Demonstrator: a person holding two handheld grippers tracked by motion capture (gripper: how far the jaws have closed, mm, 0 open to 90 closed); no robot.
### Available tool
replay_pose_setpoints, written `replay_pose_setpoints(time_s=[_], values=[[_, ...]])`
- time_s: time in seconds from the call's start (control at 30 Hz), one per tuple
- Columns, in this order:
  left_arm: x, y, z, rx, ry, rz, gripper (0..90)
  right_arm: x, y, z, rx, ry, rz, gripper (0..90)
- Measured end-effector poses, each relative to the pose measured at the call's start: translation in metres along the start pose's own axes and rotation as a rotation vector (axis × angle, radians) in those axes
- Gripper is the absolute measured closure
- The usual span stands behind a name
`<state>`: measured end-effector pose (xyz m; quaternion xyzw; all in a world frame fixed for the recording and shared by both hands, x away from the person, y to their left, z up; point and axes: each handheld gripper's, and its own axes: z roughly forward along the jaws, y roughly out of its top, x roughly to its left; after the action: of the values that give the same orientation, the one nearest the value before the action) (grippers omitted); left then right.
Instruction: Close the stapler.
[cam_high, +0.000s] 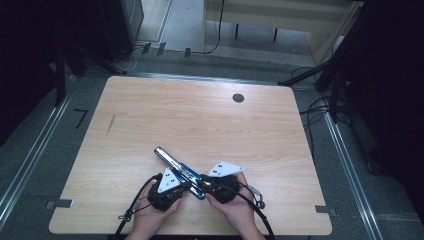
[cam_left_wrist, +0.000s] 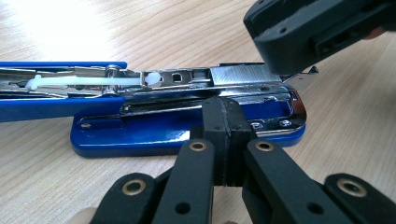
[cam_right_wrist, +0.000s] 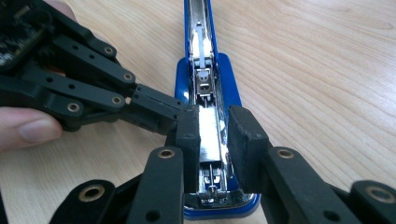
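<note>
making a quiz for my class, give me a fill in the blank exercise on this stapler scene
1. The stapler has a base coloured ____.
2. The stapler lies on a table made of ____.
3. The stapler's top arm is swung ____, so the metal staple channel shows.
4. The left gripper has its jaws ____, pressed against the stapler's base.

Missing words: blue; wood; open; shut

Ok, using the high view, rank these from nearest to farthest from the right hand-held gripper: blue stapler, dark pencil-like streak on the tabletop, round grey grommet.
1. Blue metal stapler, right at the right hand-held gripper.
2. Round grey grommet, far side, slightly right.
3. Dark streak, far left; close to the grommet's rank.
</note>
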<state>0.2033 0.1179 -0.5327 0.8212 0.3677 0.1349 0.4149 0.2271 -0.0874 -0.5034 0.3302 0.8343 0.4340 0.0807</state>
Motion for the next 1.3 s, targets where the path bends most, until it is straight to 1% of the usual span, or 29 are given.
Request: replay_pose_setpoints(time_s=[0.23, 0.33, 0.43, 0.47, 0.57, 0.6, 0.63, 0.7, 0.73, 0.77, 0.97, 1.3], values=[[0.000, 0.000, 0.000, -0.002, 0.001, 0.000, 90.0, 0.000, 0.004, 0.000, -0.007, 0.007, -0.010, 87.7], [0.000, 0.000, 0.000, -0.002, 0.001, 0.002, 90.0, -0.001, 0.008, 0.002, -0.011, 0.004, -0.013, 90.0], [0.000, 0.000, 0.000, -0.002, 0.002, 0.002, 90.0, 0.001, 0.013, 0.010, -0.011, 0.009, -0.020, 90.0], [0.000, 0.000, 0.000, -0.002, 0.002, 0.002, 90.0, 0.001, 0.013, 0.010, -0.011, 0.009, -0.020, 90.0], [0.000, 0.000, 0.000, -0.004, 0.001, -0.002, 90.0, 0.004, 0.020, 0.022, 0.002, 0.015, -0.040, 90.0], [0.000, 0.000, 0.000, -0.004, 0.001, -0.002, 90.0, 0.004, 0.020, 0.022, 0.002, 0.015, -0.040, 90.0], [0.000, 0.000, 0.000, -0.003, 0.002, -0.002, 90.0, 0.005, 0.023, 0.027, 0.012, 0.015, -0.045, 90.0], [0.000, 0.000, 0.000, -0.003, 0.001, -0.003, 90.0, 0.005, 0.024, 0.029, 0.015, 0.016, -0.046, 90.0], [0.000, 0.000, 0.000, -0.003, 0.000, -0.001, 90.0, 0.006, 0.024, 0.032, 0.034, 0.009, -0.051, 90.0], [0.000, 0.000, 0.000, -0.003, 0.001, -0.003, 90.0, 0.006, 0.024, 0.034, 0.038, 0.007, -0.064, 90.0], [0.000, 0.000, 0.000, -0.003, 0.001, -0.002, 90.0, 0.005, 0.021, 0.033, 0.062, -0.001, -0.063, 90.0], [0.000, 0.000, 0.000, -0.002, 0.002, -0.001, 90.0, 0.003, 0.018, 0.027, 0.075, 0.002, -0.072, 90.0]])
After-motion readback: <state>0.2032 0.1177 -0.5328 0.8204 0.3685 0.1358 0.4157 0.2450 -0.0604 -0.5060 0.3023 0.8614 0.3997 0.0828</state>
